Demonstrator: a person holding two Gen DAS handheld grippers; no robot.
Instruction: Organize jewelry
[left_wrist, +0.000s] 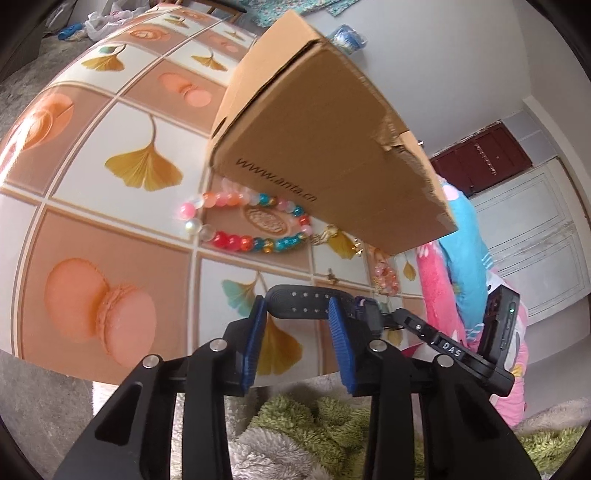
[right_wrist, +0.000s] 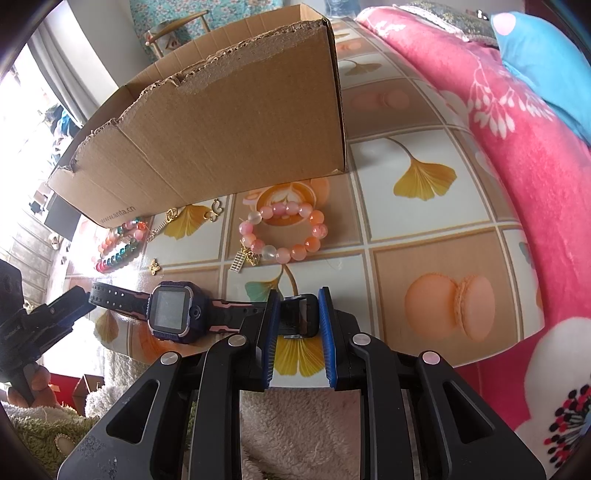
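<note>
Dark purple-and-pink smartwatch (right_wrist: 173, 312) lies lower left on the tiled table (right_wrist: 424, 240); right gripper (right_wrist: 298, 314) clamps its buckle end, left gripper (left_wrist: 297, 308) grips the perforated strap end below the cardboard box (right_wrist: 229, 133).

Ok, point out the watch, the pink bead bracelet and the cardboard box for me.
watch (right_wrist: 171, 312): right wrist view, on its screen.
pink bead bracelet (right_wrist: 319, 230): right wrist view, on an orange bead at its right side.
cardboard box (right_wrist: 240, 129): right wrist view, on its near side wall.
</note>
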